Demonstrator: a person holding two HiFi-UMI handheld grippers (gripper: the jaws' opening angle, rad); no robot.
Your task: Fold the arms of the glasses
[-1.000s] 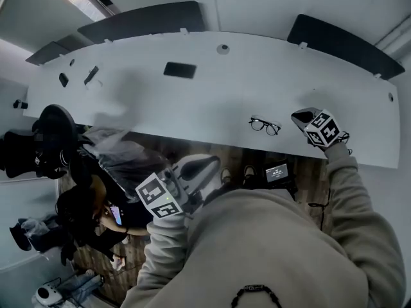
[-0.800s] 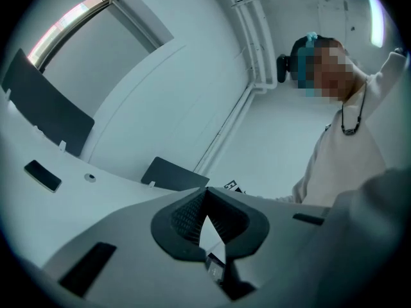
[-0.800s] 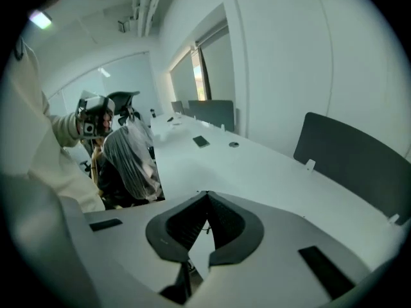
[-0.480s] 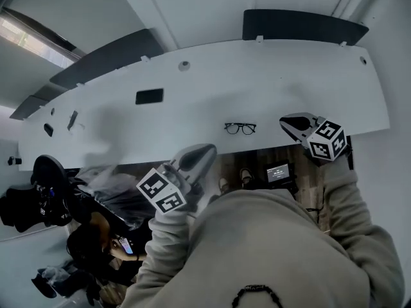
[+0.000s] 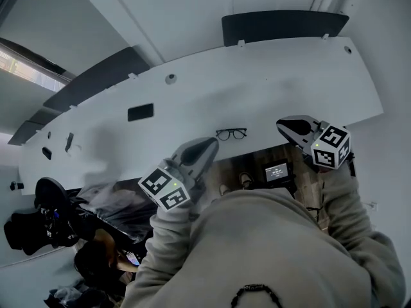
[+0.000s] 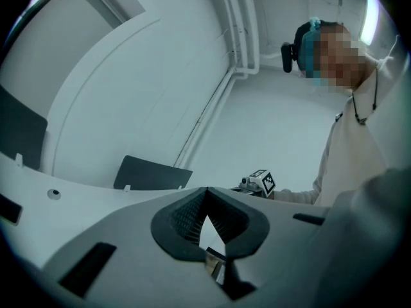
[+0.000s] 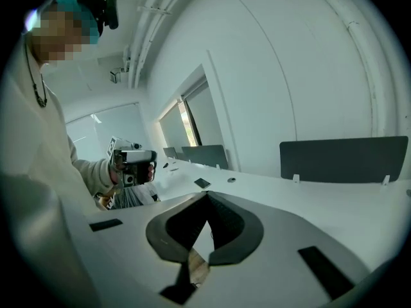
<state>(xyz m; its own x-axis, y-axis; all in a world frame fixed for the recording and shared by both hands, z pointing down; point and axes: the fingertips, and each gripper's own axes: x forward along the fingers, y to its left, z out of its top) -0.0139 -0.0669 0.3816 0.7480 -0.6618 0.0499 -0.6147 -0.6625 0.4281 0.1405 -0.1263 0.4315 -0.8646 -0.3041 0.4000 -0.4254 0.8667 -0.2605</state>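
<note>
Head view: glasses [image 5: 230,134], likely fragile, lie at the desk's [image 5: 192,88] near edge. Your left gripper [image 5: 209,145] and right gripper [image 5: 282,126] are closed, empty; pinch an arm's tip.

A long white surface [image 5: 289,88] curves across the middle of the head view, with dark divider panels [image 5: 282,25] along its far edge and plain white walls [image 7: 289,76] behind. Brown wooden floor [image 5: 297,171] shows below its near edge. A bright window strip [image 5: 22,61] lies at the left.

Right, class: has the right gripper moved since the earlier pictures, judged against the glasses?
Yes. In the head view the right gripper has drawn away from the glasses; the gap between them is wider.
</note>
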